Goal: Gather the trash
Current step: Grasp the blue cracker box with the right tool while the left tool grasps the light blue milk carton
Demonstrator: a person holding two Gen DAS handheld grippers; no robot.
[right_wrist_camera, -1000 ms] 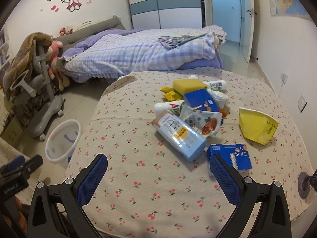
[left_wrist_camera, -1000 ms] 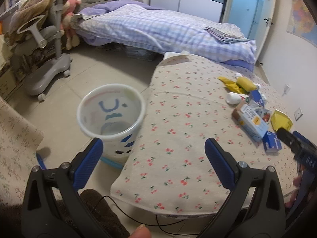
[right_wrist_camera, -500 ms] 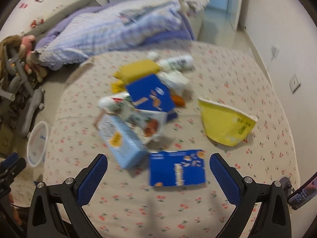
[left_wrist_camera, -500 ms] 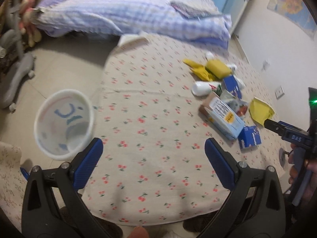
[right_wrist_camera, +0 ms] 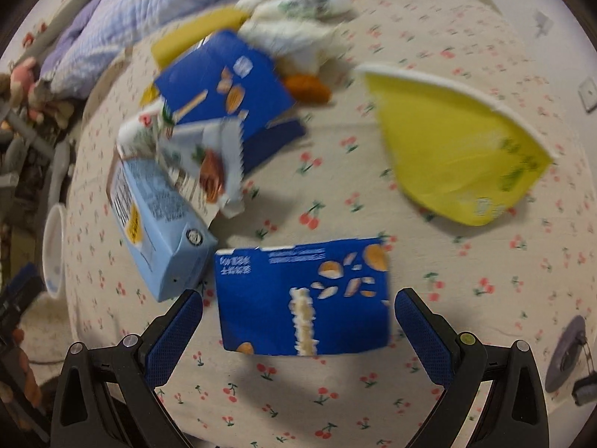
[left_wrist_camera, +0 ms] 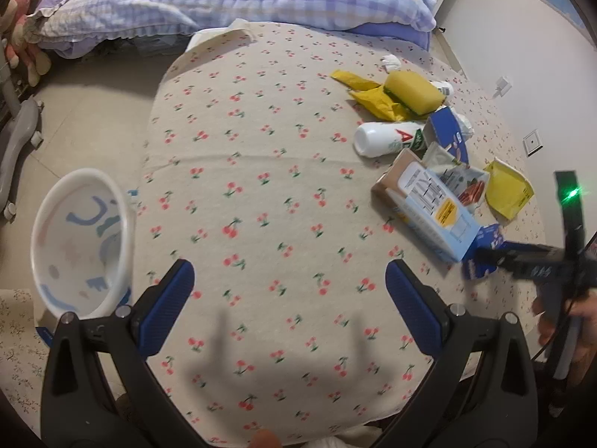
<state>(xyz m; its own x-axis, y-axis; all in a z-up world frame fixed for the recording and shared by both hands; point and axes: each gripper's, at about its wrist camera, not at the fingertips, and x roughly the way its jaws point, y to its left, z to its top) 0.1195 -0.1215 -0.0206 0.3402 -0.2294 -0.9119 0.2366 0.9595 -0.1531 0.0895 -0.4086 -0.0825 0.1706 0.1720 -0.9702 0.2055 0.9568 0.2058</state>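
A flat blue carton [right_wrist_camera: 303, 296] is seen lying on the cherry-print table [right_wrist_camera: 466, 261] directly between the spread fingers of the right gripper [right_wrist_camera: 298, 332], untouched by either pad. Its white print is too blurred to be read. A pale blue carton [right_wrist_camera: 156, 224] lies just to its left. The left gripper [left_wrist_camera: 290, 306] is held open over bare cloth, with the white bin [left_wrist_camera: 80, 240] beside the table edge.
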